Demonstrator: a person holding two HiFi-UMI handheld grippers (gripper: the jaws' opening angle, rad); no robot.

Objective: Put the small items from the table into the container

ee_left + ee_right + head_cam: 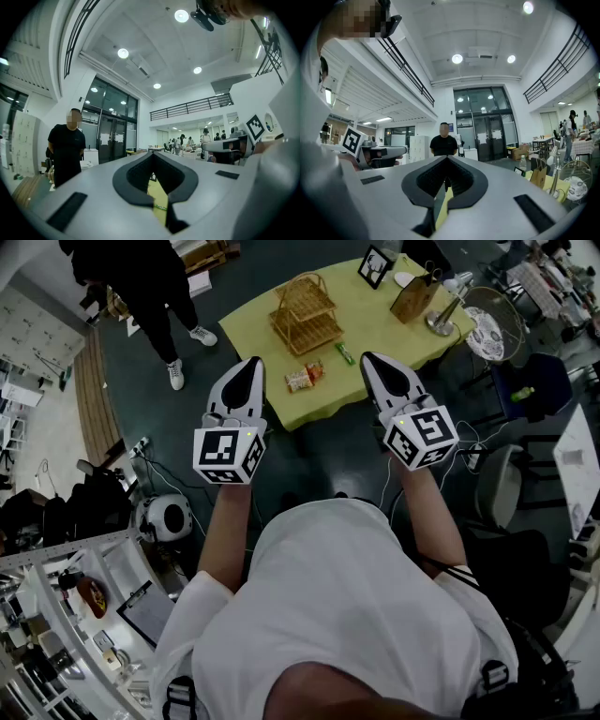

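Jaws together and empty, left gripper and right gripper hover off the tabletop's near edge; reaching the snack packet likely comes next

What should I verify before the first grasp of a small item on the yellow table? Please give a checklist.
1. Left hand-held gripper empty: ok, jaws together on nothing.
2. Right hand-held gripper empty: ok, also shut.
3. Jaws open for grasping: not ok.
4. Orange snack packet and small green packet lie free on the yellow-clothed table: ok.
5. Two-tier woven wicker basket stands upright on that table: ok.
6. Lower tier has room: cannot tell.
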